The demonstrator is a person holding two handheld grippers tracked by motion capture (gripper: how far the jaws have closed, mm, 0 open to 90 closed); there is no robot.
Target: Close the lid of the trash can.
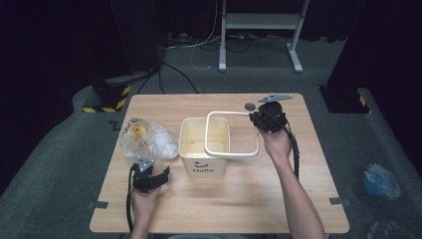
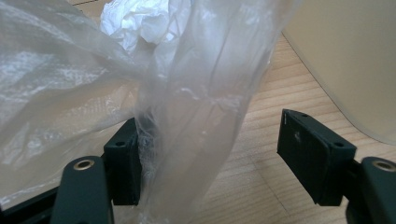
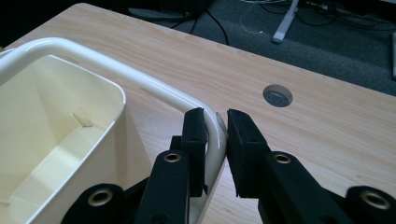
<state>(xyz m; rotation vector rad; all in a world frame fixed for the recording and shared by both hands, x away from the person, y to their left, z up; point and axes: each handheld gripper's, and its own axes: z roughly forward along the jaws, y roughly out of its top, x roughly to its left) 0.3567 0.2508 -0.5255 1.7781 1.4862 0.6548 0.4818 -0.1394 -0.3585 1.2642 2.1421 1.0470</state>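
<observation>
Clear plastic bag [image 2: 187, 93] drapes between the left gripper [image 1: 149, 178]'s wide-open jaws, left of the one cream bin [image 1: 203, 147]. The right gripper [image 3: 215, 135], at the bin's far right corner, pinches one loose cream rim ring [image 1: 232, 135]. One bag, one bin, one ring, two grippers. Risk: the thin film could slip free or tear when gripped.

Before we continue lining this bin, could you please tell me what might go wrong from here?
1. The right gripper pinches the ring frame by one corner only, so it may twist or slip.
2. The left gripper is open around thin plastic bag film, which may slide out or tear when it closes.
</observation>
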